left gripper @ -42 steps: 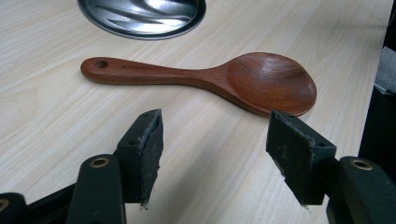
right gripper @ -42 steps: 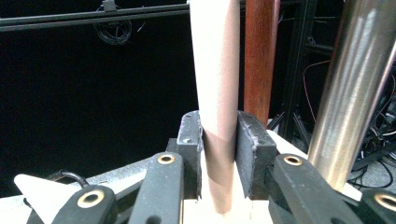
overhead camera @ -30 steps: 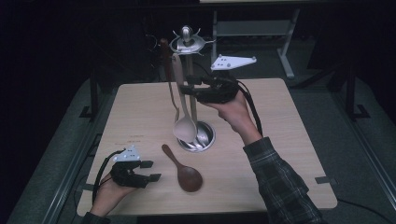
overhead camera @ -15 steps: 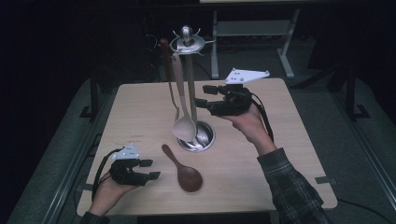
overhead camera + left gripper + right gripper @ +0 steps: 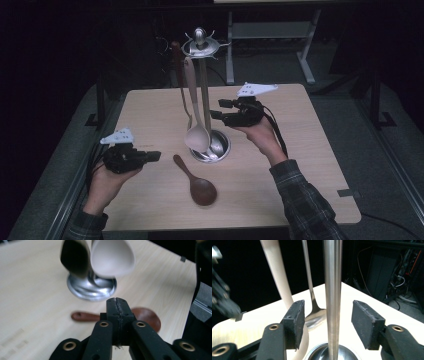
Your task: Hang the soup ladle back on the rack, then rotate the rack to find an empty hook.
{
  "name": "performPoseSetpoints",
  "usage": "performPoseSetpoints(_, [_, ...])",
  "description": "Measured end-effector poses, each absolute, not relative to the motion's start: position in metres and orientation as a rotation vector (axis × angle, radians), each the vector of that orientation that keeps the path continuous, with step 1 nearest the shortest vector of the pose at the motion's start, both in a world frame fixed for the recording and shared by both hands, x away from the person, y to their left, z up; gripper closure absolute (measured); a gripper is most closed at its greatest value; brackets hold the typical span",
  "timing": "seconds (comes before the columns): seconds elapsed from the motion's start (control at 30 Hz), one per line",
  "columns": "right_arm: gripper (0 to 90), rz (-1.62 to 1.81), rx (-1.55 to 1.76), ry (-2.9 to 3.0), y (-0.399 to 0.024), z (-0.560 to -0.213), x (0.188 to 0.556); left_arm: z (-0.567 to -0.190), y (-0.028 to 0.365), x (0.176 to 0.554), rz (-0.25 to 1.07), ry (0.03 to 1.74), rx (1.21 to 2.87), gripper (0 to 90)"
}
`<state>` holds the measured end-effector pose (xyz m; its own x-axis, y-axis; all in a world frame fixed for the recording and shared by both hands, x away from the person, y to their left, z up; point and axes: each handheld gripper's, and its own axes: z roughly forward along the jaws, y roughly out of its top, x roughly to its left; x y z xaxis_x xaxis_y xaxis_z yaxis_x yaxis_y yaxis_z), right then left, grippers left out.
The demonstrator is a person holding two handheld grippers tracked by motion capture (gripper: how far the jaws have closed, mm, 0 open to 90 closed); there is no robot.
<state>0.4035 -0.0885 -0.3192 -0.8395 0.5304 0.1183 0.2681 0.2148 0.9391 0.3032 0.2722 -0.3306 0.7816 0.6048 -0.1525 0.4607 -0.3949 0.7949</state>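
At twelve o'clock of my spread right jaws (image 5: 327, 326) stands the rack's steel pole (image 5: 332, 295), unpinched, while my left jaws (image 5: 116, 305) are pressed together empty above the brown wooden spoon (image 5: 196, 181); a careless squeeze could tip the rack.

In the high view, the table (image 5: 310, 165) filled the middle of the frame. The utensil stand (image 5: 201, 95) rose at its centre, its base on the tabletop. A pale spoon (image 5: 195, 131) hung from the stand's top, left of the pole. The wooden spoon (image 5: 196, 182) lay flat on the table below the base, toward the lower middle. The left gripper (image 5: 150, 156) sat at the lower left, just left of that spoon. The right gripper (image 5: 218, 110) sat right of the pole, which stood between its pads (image 5: 294, 322) in the right gripper view.
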Motion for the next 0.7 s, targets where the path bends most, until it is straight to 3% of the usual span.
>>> performPoseSetpoints(0.7, [61.7, 1.626, 0.786, 2.283, -0.052, -0.356, 0.434, -0.196, 0.233, 0.362, 0.320, 0.633, 2.034, 90.0])
